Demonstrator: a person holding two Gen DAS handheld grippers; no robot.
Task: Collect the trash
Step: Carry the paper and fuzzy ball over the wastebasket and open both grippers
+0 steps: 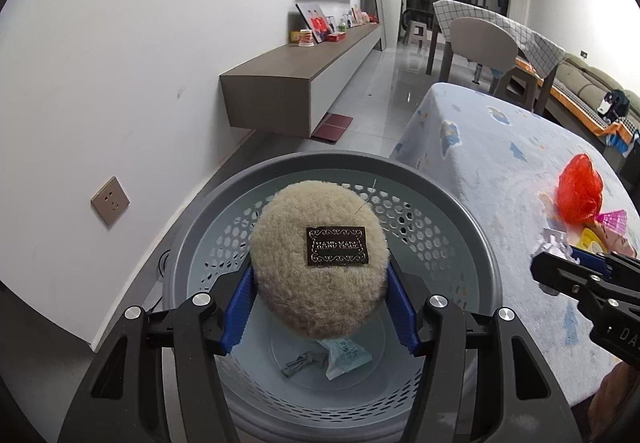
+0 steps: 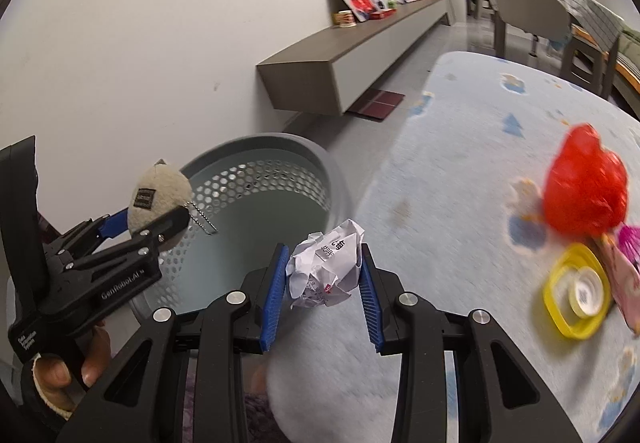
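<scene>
Left gripper [image 1: 320, 283] clamps plush puff [image 1: 320, 259] above basket [image 1: 460, 203] (perforated); right gripper [image 2: 323, 275] grips crumpled paper [image 2: 326, 267].

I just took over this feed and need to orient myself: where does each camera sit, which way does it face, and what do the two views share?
Left wrist: on the left gripper, looking down into the basket past the fuzzy plush it grips; the right gripper's tip shows at the right edge.
Right wrist: on the right gripper, over the table edge, clamping crumpled paper; a hand holding the left gripper shows at left.
Shared: basket, plush, red bag, table, wall shelf.
</scene>
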